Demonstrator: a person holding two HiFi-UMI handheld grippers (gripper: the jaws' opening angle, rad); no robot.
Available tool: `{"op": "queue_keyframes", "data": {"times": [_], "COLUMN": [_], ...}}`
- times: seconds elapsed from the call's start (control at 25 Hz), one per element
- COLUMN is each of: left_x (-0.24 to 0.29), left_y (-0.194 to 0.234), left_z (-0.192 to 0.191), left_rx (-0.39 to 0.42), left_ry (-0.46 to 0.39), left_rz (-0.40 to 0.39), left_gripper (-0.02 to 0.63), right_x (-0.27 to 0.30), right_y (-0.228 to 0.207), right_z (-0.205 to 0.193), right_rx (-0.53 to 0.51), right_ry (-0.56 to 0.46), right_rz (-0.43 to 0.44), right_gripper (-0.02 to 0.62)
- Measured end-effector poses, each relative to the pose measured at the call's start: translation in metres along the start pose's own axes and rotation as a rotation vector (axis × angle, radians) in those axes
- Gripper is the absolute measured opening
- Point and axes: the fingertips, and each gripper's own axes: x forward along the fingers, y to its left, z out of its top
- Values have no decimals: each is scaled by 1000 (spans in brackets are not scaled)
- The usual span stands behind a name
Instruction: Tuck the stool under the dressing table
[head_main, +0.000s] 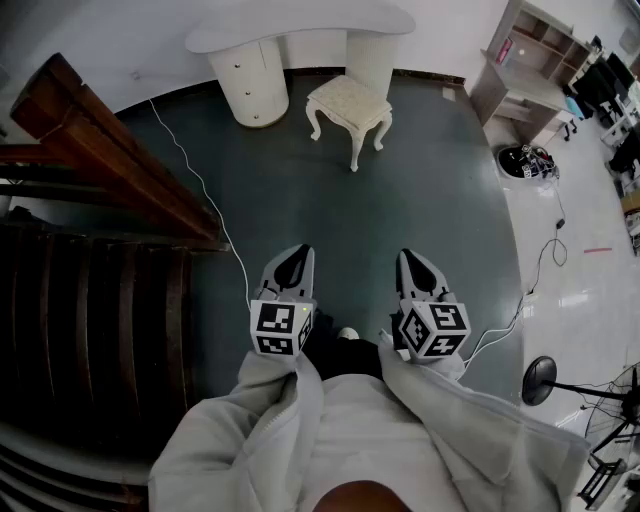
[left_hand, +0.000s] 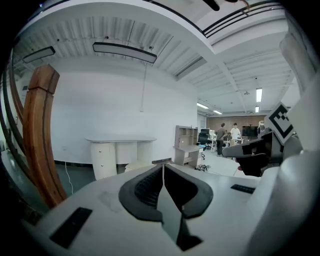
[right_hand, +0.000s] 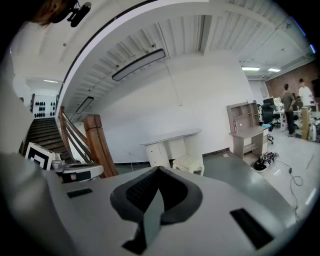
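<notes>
1. Ten o'clock: a dark, glossy wooden stair rail slants down, and a thin white cable snakes beside it.
2. Left gripper: jaws pressed together, holding nothing.
3. Twelve o'clock: a white dressing table with a curved top and a rounded drawer drum. The cream stool, with its quilted seat and curly legs, stands just before it.
4. Right gripper: jaws closed, empty.
5. Two o'clock: a pale shelved desk.
</notes>
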Motion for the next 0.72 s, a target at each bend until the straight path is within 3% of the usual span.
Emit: {"op": "queue_keyframes", "data": {"times": [0.72], "left_x": [-19], "left_y": [-21], "left_z": [-15], "left_rx": [-58], "left_ry": [3], "left_rz": [-34], "left_gripper": [21], "right_x": [-16], "right_y": [2], "right_z": [-27], "right_rx": [9], "right_ry": [30], "right_rz": [-30], "right_gripper": [49]}}
